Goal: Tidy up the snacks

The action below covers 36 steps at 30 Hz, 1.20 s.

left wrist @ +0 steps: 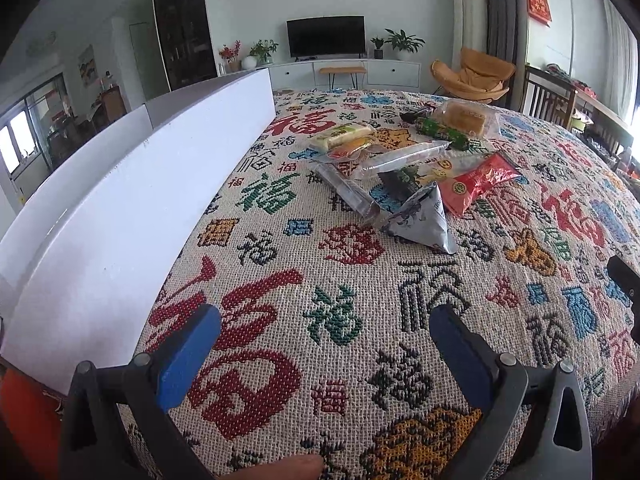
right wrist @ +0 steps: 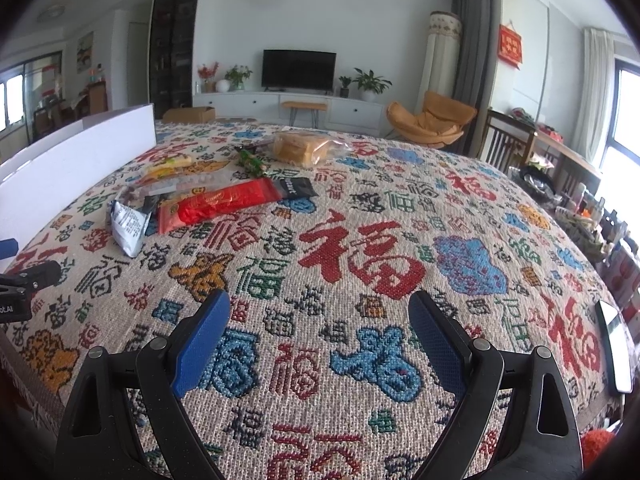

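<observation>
A pile of snack packets lies on the patterned tablecloth: a grey pyramid pouch, a red packet, a clear long packet, a green packet, a bread bag and a yellow-green packet. A long white box stands at the left. My left gripper is open and empty, well short of the pile. My right gripper is open and empty over bare cloth; the red packet, grey pouch and bread bag lie ahead to its left.
A phone lies at the table's right edge. Part of the left gripper shows in the right wrist view. Chairs stand beyond the table's right side, and a TV cabinet stands far behind.
</observation>
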Each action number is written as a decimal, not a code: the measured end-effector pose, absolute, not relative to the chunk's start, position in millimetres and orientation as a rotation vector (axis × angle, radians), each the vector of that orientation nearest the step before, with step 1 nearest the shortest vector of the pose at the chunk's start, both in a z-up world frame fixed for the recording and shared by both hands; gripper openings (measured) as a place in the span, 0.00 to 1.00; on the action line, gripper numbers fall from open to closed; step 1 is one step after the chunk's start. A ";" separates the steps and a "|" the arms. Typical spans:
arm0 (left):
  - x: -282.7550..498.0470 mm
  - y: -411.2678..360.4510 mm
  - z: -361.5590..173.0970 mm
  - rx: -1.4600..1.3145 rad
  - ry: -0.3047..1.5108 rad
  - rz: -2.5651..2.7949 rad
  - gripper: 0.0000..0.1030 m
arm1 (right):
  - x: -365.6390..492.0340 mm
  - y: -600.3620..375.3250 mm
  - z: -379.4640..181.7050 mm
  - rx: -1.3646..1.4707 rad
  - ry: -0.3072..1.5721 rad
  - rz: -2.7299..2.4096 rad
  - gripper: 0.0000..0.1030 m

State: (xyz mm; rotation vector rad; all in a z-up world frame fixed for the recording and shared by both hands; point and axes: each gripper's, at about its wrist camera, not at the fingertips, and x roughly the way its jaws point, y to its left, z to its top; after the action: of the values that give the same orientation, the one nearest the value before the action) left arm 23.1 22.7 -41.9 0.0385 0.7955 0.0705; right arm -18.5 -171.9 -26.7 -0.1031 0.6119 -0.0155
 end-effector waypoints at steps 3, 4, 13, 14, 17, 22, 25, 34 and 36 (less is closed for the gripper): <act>24.9 21.8 -45.2 0.045 0.812 0.072 1.00 | -17.9 -171.9 -27.8 -0.102 0.619 -0.015 0.90; 25.9 21.7 -46.6 0.048 0.821 0.074 1.00 | -17.4 -172.1 -28.1 -0.101 0.623 -0.015 0.90; 33.8 26.6 -65.7 0.023 0.928 0.056 1.00 | -2.9 -192.9 -39.8 -0.046 0.718 -0.051 0.90; 34.4 27.3 -66.0 0.018 0.932 0.054 1.00 | -0.3 -196.7 -43.1 -0.039 0.740 -0.060 0.90; 36.2 29.1 -67.4 0.002 0.940 0.045 1.00 | 7.5 -205.4 -53.9 -0.034 0.819 -0.088 0.90; 41.0 31.1 -68.6 -0.016 0.952 0.036 1.00 | 30.1 -211.7 -52.3 -0.064 0.915 -0.103 0.90; 42.1 31.9 -68.8 -0.017 0.953 0.031 1.00 | 51.7 -216.1 -49.8 -0.090 0.951 -0.115 0.90; 48.5 33.6 -69.1 -0.008 0.960 0.004 1.00 | 98.5 -244.2 -58.6 0.059 0.927 -0.112 0.92; 51.7 33.5 -68.9 -0.009 0.963 0.006 1.00 | 99.9 -242.8 -58.4 0.059 0.927 -0.116 0.92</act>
State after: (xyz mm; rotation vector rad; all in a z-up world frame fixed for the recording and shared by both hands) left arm 51.7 33.5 -68.9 -0.0087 0.9634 0.0061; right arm 99.9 -242.8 -58.4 0.0586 0.9274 -0.1165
